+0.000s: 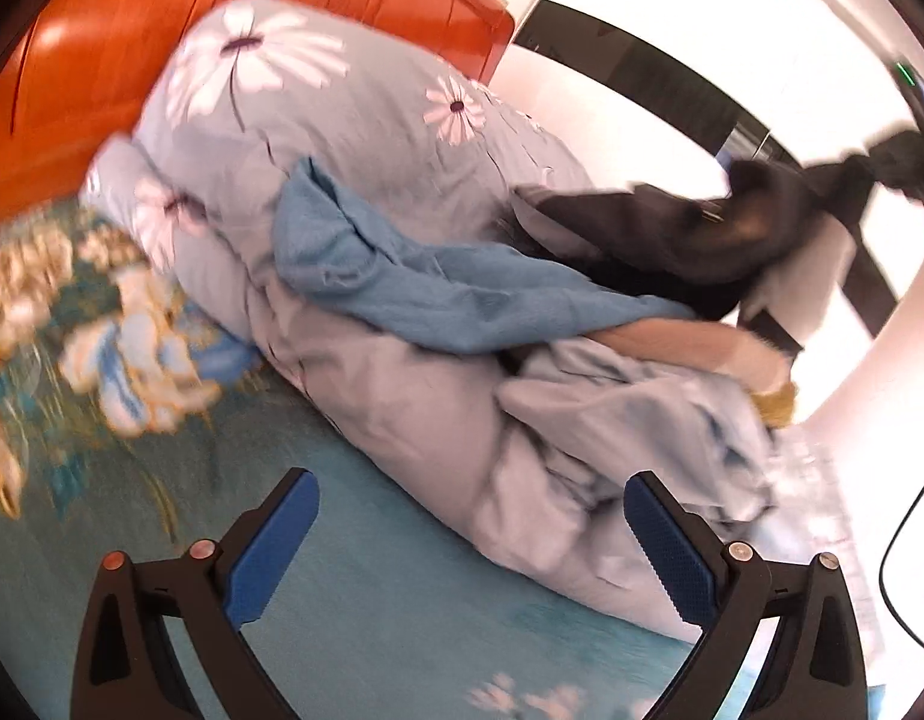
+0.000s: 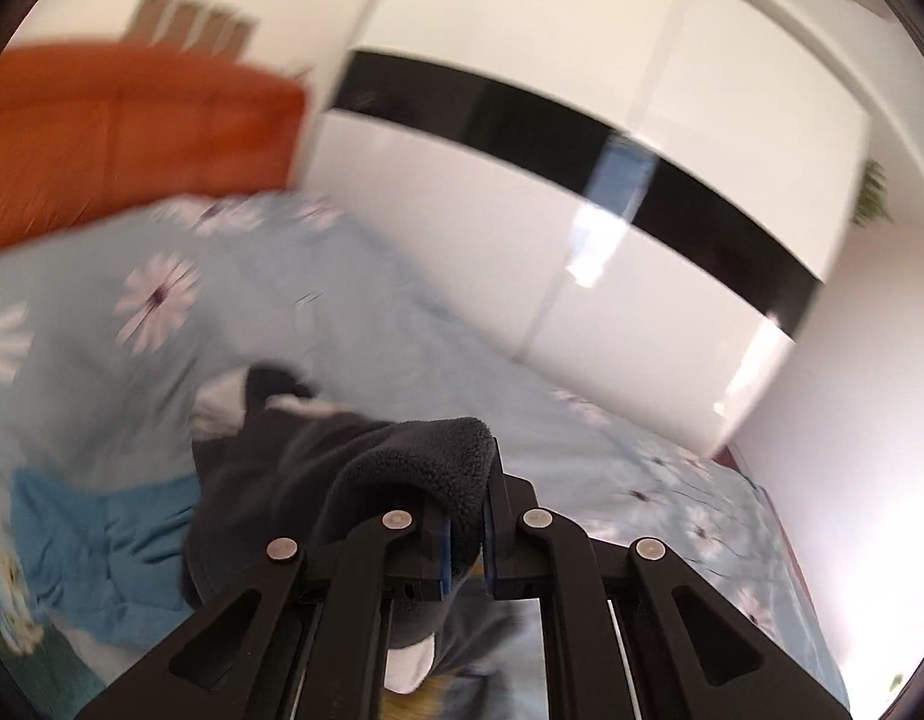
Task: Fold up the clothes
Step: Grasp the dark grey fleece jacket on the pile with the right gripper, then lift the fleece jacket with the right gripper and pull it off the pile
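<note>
A dark grey fleece garment (image 2: pixel 318 480) hangs lifted above the bed, its edge folded over the tips of my right gripper (image 2: pixel 467 531), which is shut on it. In the left wrist view the same dark garment (image 1: pixel 690 234) stretches up toward the right edge, blurred by motion. A blue towel-like cloth (image 1: pixel 414 288) lies on the bunched duvet. A beige item (image 1: pixel 690 342) and a yellow one (image 1: pixel 774 402) peek out beside it. My left gripper (image 1: pixel 471 546) is open over the teal sheet, with nothing between its blue pads (image 1: pixel 270 546).
A pale blue flowered duvet (image 1: pixel 354 138) is heaped across the bed. The teal flowered sheet (image 1: pixel 372 600) lies in front. An orange headboard (image 1: pixel 162 18) stands behind. A white wardrobe (image 2: pixel 582 192) with a black band rises beyond the bed.
</note>
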The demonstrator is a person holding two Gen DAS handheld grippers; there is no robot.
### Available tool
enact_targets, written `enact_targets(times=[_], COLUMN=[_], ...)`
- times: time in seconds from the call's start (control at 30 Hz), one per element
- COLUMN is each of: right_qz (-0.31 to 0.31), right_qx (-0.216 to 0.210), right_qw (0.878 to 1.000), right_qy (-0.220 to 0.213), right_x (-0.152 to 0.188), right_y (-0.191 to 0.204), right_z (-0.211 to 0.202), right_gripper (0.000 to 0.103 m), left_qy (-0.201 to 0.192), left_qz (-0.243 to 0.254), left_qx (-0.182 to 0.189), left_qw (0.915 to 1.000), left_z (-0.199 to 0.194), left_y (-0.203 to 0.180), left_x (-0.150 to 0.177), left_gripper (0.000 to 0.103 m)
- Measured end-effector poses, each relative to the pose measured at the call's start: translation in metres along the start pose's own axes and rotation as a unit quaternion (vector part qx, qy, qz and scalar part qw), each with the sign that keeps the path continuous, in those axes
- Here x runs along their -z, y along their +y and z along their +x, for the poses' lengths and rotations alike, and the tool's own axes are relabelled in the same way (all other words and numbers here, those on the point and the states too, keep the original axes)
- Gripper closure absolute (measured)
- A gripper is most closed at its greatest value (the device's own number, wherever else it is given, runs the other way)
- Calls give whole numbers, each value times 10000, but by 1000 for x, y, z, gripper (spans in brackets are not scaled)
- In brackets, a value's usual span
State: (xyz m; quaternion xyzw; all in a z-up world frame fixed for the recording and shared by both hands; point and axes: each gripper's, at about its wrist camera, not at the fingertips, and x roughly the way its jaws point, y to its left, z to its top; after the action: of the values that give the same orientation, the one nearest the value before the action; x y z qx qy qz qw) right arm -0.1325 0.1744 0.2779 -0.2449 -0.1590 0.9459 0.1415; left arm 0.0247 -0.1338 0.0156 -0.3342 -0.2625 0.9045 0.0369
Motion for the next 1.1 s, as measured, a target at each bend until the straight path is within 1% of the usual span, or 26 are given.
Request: enact_targets(times=[0.07,0.13,0.23,0.33,0.4,0.47,0.57,0.6,0.67,0.73,0.8,0.87,0.93,1.03,1.1], right_qz=[122,236,426,486,661,601,237,170,66,-347,-723,-794,-549,-304,-225], right_qx=[292,552,817,1301,1446,1499,1513,1375,862,287,-317,-978,-1792,-2682,-3164], right_qw=[9995,9982,9957,9903,9872,9869,9881,9899,9939,9935,9877,9803,9683,9496,9353], right_qy=[-48,-71,59,-74,-116,-8,169,296,679,1047,1349,1522,1649,1593,1565], right_x=[1,4,17,26,26,28,40,46,61,86,111,127,134,128,124], right_y=[-44,-85,-143,-188,-216,-232,-224,-217,-192,-145,-94,-49,-3,48,85], right_z=[-26,-50,-90,-139,-174,-200,-221,-223,-221,-215,-208,-200,-197,-212,-219], right_gripper=[97,96,96,96,96,96,96,96,96,96,96,96,96,96,96], left_qy=[201,261,253,145,63,30,-20,-46,-108,-163,-212,-272,-363,-514,-572], left_qz=[-198,-151,266,582,768,887,1091,1171,1334,1439,1502,1513,1438,1194,1001], left_qx=[263,294,180,182,253,329,425,444,437,373,282,96,-168,-565,-800], left_qw=[9993,9991,9992,9980,9967,9955,9931,9921,9900,9888,9880,9881,9888,9899,9901], left_z=[-12,-28,-53,-75,-92,-105,-123,-128,-143,-156,-169,-182,-195,-215,-225], left_y=[3,-1,-16,-32,-42,-54,-74,-79,-88,-91,-90,-80,-62,-27,-2], left_x=[3,6,4,-2,-8,-10,-11,-10,-9,-8,-9,-11,-17,-27,-31], left_gripper=[0,0,0,0,0,0,0,0,0,0,0,0,0,0,0])
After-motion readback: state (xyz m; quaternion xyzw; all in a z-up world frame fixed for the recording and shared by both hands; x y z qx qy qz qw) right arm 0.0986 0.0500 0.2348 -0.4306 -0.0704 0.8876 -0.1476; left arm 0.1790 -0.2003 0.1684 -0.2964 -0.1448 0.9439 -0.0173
